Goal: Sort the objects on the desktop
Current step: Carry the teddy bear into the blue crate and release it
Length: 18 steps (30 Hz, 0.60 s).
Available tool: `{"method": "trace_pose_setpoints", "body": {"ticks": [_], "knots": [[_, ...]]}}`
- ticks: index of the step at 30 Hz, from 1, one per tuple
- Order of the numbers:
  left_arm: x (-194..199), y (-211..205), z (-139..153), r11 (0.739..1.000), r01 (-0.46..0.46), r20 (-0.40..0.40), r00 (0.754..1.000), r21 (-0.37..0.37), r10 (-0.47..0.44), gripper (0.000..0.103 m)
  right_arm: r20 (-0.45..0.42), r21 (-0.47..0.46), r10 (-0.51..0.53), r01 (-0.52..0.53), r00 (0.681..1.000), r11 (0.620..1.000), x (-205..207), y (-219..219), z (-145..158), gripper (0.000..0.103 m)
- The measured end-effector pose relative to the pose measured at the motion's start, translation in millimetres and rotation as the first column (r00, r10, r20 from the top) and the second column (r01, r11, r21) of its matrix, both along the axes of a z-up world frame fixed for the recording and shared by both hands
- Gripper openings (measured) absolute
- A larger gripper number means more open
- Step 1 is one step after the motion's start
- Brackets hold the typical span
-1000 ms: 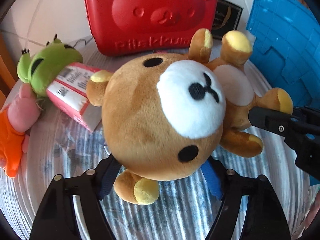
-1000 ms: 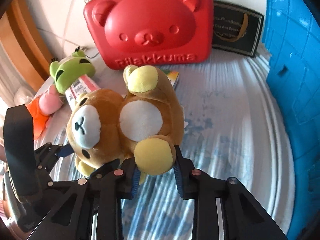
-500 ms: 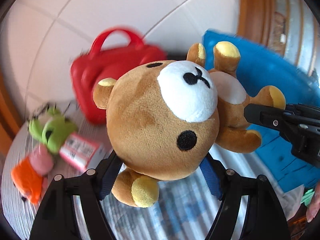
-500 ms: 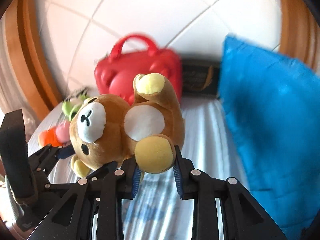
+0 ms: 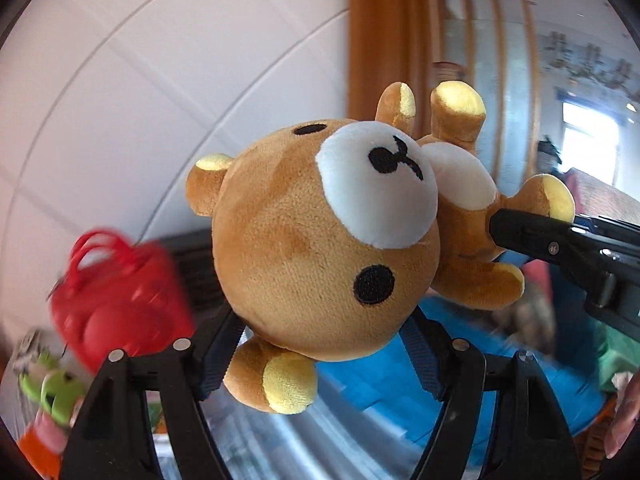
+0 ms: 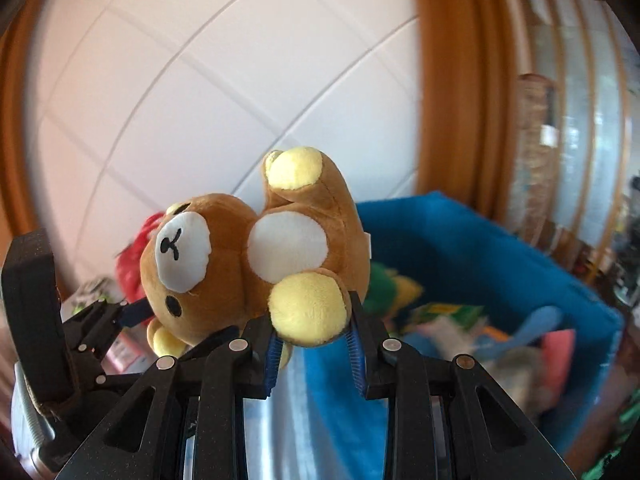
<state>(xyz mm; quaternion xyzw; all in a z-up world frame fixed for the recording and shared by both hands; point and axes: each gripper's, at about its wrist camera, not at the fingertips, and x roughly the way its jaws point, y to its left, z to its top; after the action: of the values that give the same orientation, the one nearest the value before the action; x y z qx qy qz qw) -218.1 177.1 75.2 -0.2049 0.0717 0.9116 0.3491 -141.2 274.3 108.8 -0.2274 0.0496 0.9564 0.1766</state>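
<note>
A brown plush bear (image 5: 320, 240) with a white muzzle and yellow paws hangs in the air between both grippers. My left gripper (image 5: 320, 344) is shut on the bear's head. My right gripper (image 6: 312, 340) is shut on one yellow-soled foot of the bear (image 6: 256, 256); its finger also shows in the left wrist view (image 5: 532, 236). The left gripper shows at the left of the right wrist view (image 6: 100, 320). The bear is well above the table, beside the blue bin (image 6: 500, 248).
The blue bin holds several soft toys (image 6: 500, 344). A red bear-shaped case (image 5: 120, 312) and a green frog plush (image 5: 56, 392) lie low at the left on the striped cloth (image 5: 320, 448). A white tiled wall (image 6: 200, 80) and wooden frame (image 6: 452, 80) are behind.
Both grippers have lifted the bear higher and swung it right toward the blue bin. The red case and frog plush have dropped low and left in view; the bin's inside now shows.
</note>
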Motion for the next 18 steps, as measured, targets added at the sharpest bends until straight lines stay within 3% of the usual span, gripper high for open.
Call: {"method": "trace_pose_setpoints", "body": {"ticks": [3, 8, 18], "knots": [[13, 41, 11, 0.998, 0.055, -0.026, 0.998, -0.019, -0.056, 0.075, -0.007, -0.001, -0.061, 0.061, 0.998, 0.998, 17, 36, 13, 0.028], [28, 114, 16, 0.988, 0.145, 0.001, 0.989, -0.060, -0.145, 0.075, 0.004, -0.031, -0.152, 0.152, 0.988, 0.988, 47, 97, 15, 0.028], [36, 188, -10, 0.966, 0.162, 0.070, 0.986, -0.204, -0.150, 0.078, 0.101, -0.164, -0.185, 0.200, 0.978, 0.966, 58, 186, -14, 0.032]]}}
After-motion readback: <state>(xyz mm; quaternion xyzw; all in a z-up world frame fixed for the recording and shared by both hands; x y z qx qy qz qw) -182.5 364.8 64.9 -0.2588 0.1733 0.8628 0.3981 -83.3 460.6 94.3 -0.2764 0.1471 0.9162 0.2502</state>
